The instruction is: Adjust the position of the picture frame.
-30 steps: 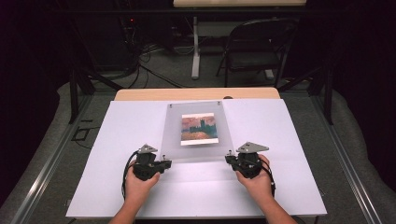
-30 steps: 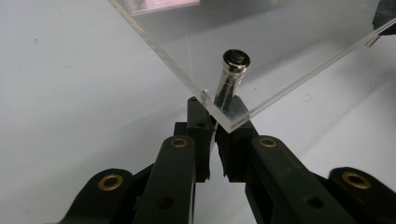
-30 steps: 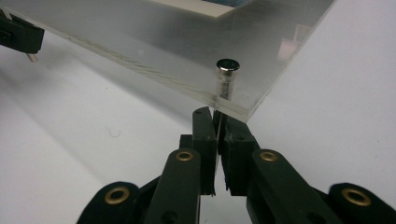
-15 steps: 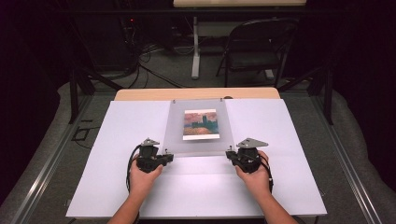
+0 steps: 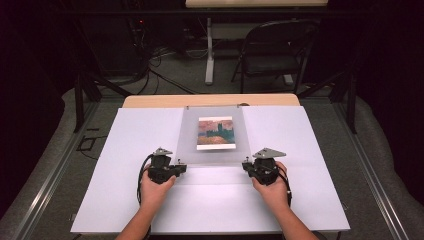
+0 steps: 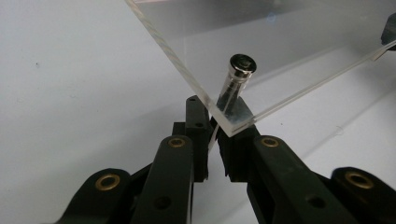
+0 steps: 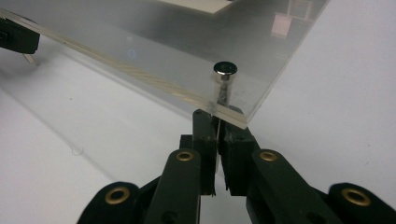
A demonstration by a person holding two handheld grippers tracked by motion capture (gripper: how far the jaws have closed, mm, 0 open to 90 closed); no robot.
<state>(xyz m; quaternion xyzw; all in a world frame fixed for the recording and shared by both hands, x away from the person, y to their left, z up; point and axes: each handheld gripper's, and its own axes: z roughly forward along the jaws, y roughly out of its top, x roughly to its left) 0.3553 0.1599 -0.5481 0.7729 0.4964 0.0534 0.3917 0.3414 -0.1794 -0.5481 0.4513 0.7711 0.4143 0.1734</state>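
left tongs [image 6: 215, 140] and right tongs [image 7: 217, 140] each clamped on a near corner of the clear sheet [image 5: 214, 155] (picture [image 5: 215, 133] under it), white desk [image 5: 310, 145]

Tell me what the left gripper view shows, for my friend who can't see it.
Two black jaws of the left gripper pinch the near corner of a clear acrylic sheet, lifted above a white table. A small metal post stands through the sheet by that corner.

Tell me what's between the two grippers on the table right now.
In the high view, the near edge of the clear acrylic sheet spans from the left gripper to the right gripper, with bare white table beneath it.
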